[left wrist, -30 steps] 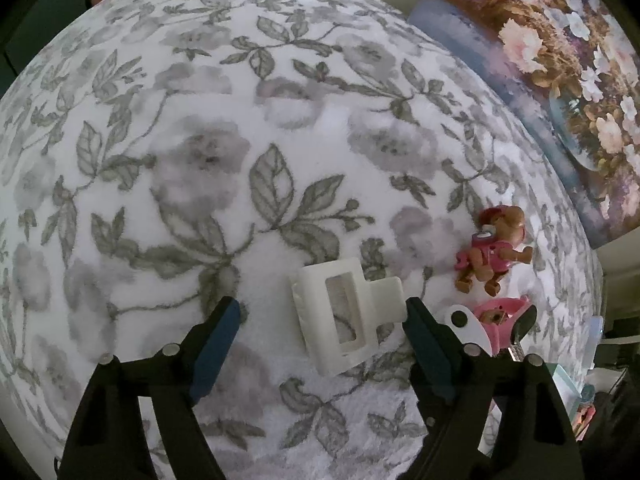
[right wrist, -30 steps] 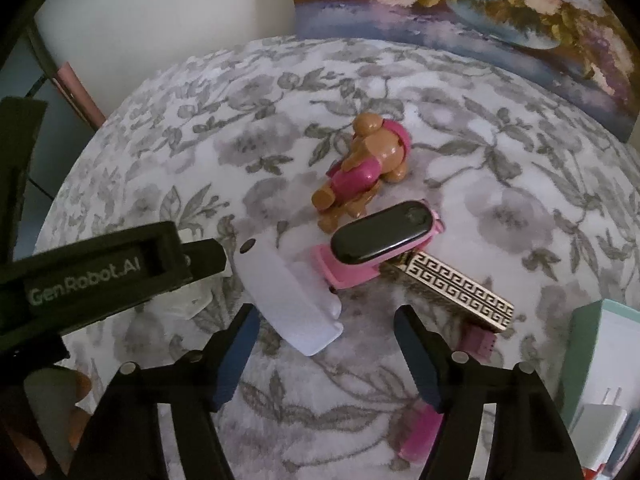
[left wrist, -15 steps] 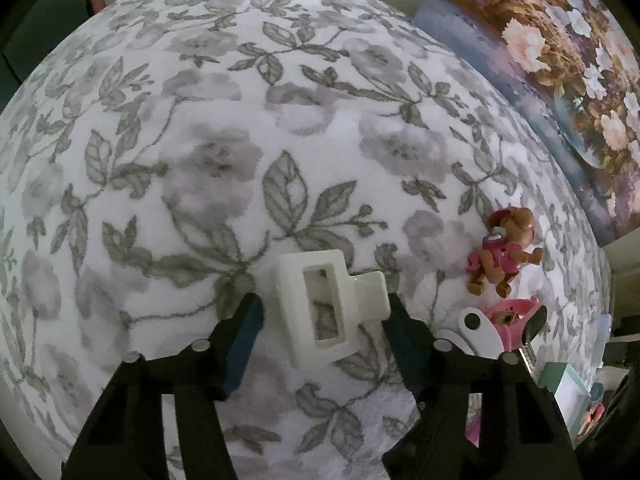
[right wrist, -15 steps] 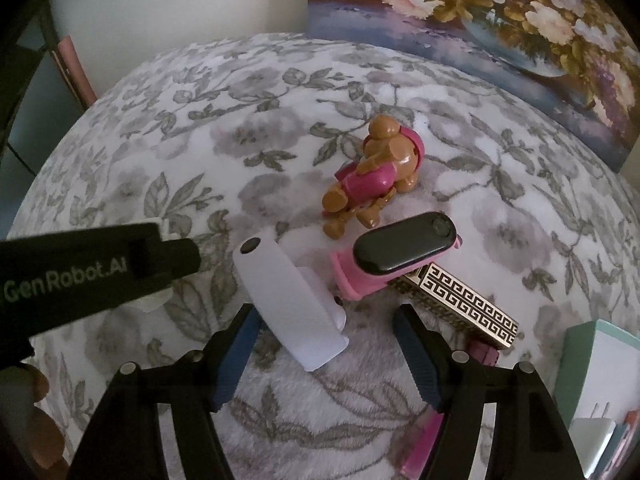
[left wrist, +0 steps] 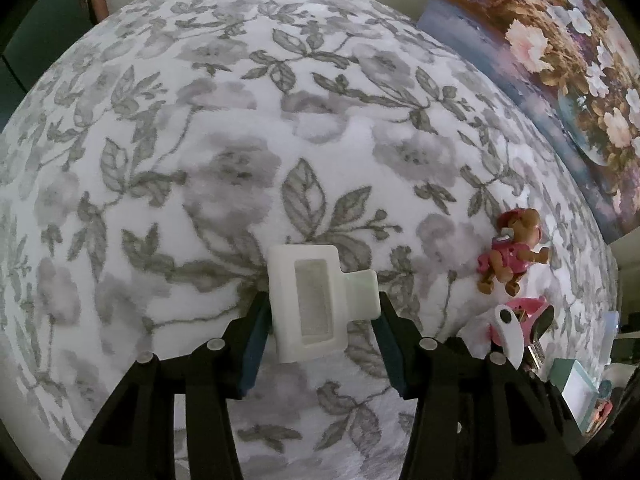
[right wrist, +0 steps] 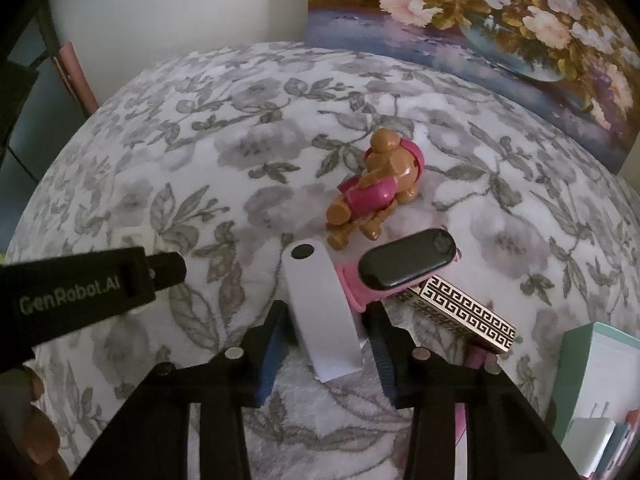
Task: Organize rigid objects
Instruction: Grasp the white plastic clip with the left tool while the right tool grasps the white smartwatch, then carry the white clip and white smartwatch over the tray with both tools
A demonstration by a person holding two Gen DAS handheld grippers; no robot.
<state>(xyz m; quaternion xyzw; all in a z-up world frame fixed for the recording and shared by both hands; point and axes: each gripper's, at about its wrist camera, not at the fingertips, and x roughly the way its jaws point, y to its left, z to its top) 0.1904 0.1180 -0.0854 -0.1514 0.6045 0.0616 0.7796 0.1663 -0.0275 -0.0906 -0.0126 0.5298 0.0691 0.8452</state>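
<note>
Fingers of the left gripper (left wrist: pixel 320 312) stand narrow on either side of a white hair clip (left wrist: pixel 316 300), both blue pads at its sides and seemingly touching it, though a firm pinch cannot be confirmed. Those of the right gripper (right wrist: pixel 326 320) bracket a white strap (right wrist: pixel 324 308) the same way, close in but perhaps not quite clamped. Both things lie on the flowered cloth (left wrist: pixel 200 160).

By my judgement the sorting has barely begun. Far right of the clip sit a toy dog (right wrist: pixel 376 192), a pink band with a black face (right wrist: pixel 404 266) and a patterned gold bar (right wrist: pixel 464 308), all loosely bunched. A pale green box (right wrist: pixel 592 392) at the near right may be the destination, but that is a guess.
</note>
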